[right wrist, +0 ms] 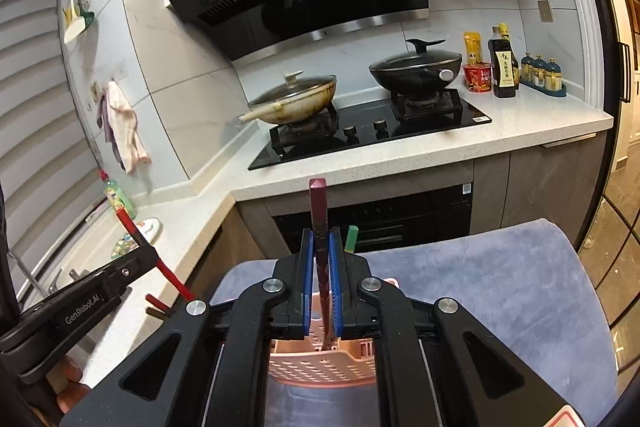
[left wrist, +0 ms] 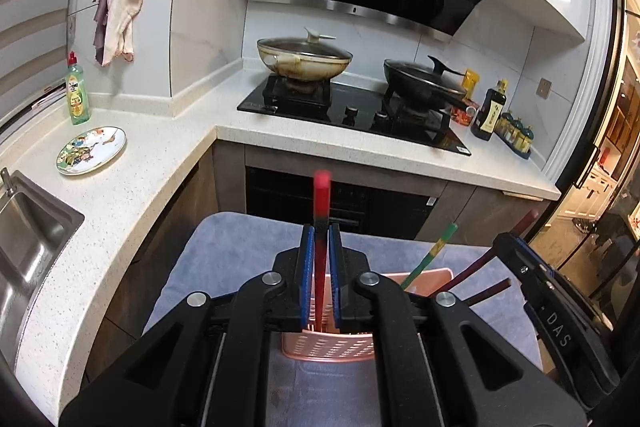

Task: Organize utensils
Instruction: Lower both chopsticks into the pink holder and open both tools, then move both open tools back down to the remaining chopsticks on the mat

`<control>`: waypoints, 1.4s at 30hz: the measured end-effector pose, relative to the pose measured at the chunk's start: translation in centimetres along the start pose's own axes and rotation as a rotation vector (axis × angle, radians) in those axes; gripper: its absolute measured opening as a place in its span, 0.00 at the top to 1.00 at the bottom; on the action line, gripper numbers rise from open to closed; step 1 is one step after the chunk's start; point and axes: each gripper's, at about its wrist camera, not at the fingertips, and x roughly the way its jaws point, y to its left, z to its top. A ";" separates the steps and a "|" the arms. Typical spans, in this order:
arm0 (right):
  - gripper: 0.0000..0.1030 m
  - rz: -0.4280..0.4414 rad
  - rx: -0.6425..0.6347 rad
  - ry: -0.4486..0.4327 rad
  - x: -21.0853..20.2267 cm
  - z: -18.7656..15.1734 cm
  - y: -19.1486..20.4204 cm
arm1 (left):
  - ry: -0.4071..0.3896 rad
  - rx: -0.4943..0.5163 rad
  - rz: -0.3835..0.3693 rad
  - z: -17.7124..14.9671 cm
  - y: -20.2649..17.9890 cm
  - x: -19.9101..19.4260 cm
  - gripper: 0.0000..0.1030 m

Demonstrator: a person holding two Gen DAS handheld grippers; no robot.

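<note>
My left gripper (left wrist: 320, 237) is shut on a red chopstick (left wrist: 321, 195), held upright with its lower end inside a pink slotted basket (left wrist: 328, 347). The basket stands on a grey-blue cloth (left wrist: 224, 259). A green-and-yellow chopstick (left wrist: 432, 255) and dark red chopsticks (left wrist: 476, 269) lean out of the basket. My right gripper (right wrist: 320, 243) is shut on a maroon chopstick (right wrist: 318, 203), whose lower end also dips into the basket (right wrist: 320, 359). A green chopstick tip (right wrist: 352, 239) shows just right of it. The left gripper (right wrist: 138, 257) with its red chopstick (right wrist: 168, 269) appears at the left of the right wrist view.
A speckled white counter (left wrist: 160, 155) wraps around the corner, with a steel sink (left wrist: 28, 239), a patterned plate (left wrist: 91, 151) and a green soap bottle (left wrist: 77, 95). Behind is a black stove (right wrist: 372, 135) bearing two lidded pans, and sauce bottles (right wrist: 504, 67) at its right.
</note>
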 end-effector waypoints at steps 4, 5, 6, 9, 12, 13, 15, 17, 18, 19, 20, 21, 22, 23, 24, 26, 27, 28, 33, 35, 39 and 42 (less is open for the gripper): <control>0.87 -0.002 -0.004 -0.013 -1.0 0.2 0.0 | -0.011 -0.007 0.031 -0.1 0.3 -0.5 0.62; 0.86 -0.001 -0.004 -0.019 -1.4 0.3 0.0 | -0.020 -0.012 0.037 -0.1 0.4 -0.8 0.59; 0.84 0.003 -0.005 -0.027 -2.0 0.4 0.0 | -0.027 -0.015 0.041 0.0 0.5 -1.1 0.58; 0.77 0.014 -0.012 -0.047 -3.9 0.6 0.1 | -0.043 -0.014 0.067 0.0 0.4 -2.3 0.46; 0.76 0.033 -0.026 -0.055 -5.8 0.2 0.3 | -0.070 0.009 0.099 -0.3 0.0 -3.9 0.43; 0.75 0.037 -0.033 -0.055 -6.4 -0.1 0.3 | -0.075 0.018 0.108 -0.4 -0.1 -4.5 0.43; 0.71 0.041 -0.047 -0.052 -7.7 -0.7 0.3 | -0.077 0.030 0.121 -0.9 -0.3 -5.3 0.43; 0.67 0.039 -0.074 -0.050 -9.2 -1.7 0.3 | -0.067 0.042 0.129 -1.6 -0.5 -6.2 0.43; 0.63 0.036 -0.083 -0.048 -9.7 -2.1 0.2 | -0.061 0.050 0.132 -2.0 -0.5 -6.5 0.42; 0.61 0.035 -0.089 -0.042 -10.3 -2.6 0.1 | -0.055 0.058 0.137 -2.5 -0.6 -6.9 0.38; 0.58 0.039 -0.092 -0.034 -10.9 -3.2 -0.1 | -0.052 0.064 0.143 -2.9 -0.6 -7.2 0.33; 0.56 0.043 -0.094 -0.023 -11.6 -4.1 -0.5 | -0.048 0.076 0.153 -3.8 -0.7 -7.6 0.32; 0.56 0.040 -0.093 -0.014 -12.1 -4.8 -0.8 | -0.047 0.081 0.156 -4.2 -0.8 -7.8 0.30; 0.56 0.037 -0.095 -0.004 -12.4 -5.4 -1.0 | -0.042 0.091 0.158 -5.0 -0.8 -8.1 0.29; 0.56 0.032 -0.100 0.011 -13.0 -6.4 -1.3 | -0.031 0.102 0.165 -5.9 -0.9 -8.3 0.29; 0.56 0.010 -0.111 0.036 -13.8 -8.3 -1.9 | -0.009 0.109 0.168 -7.3 -0.9 -8.5 0.28; 0.56 0.004 -0.117 0.050 -14.1 -9.1 -2.1 | 0.010 0.107 0.166 -8.3 -0.8 -8.6 0.28; 0.56 -0.007 -0.123 0.064 -14.5 -10.1 -2.3 | 0.022 0.103 0.161 -9.0 -0.7 -8.6 0.28; 0.56 -0.047 -0.138 0.138 -15.8 -15.0 -3.5 | 0.065 0.111 0.161 -13.0 -0.3 -9.1 0.28; 0.56 -0.056 -0.137 0.174 -16.3 -17.2 -4.1 | 0.090 0.112 0.157 -14.8 -0.2 -9.4 0.28; 0.56 -0.068 -0.128 0.240 -16.9 -21.0 -4.7 | 0.140 0.113 0.157 -18.1 0.0 -9.7 0.28; 0.56 -0.075 -0.125 0.286 -17.2 -23.6 -4.9 | 0.178 0.110 0.151 -20.8 0.3 -9.9 0.28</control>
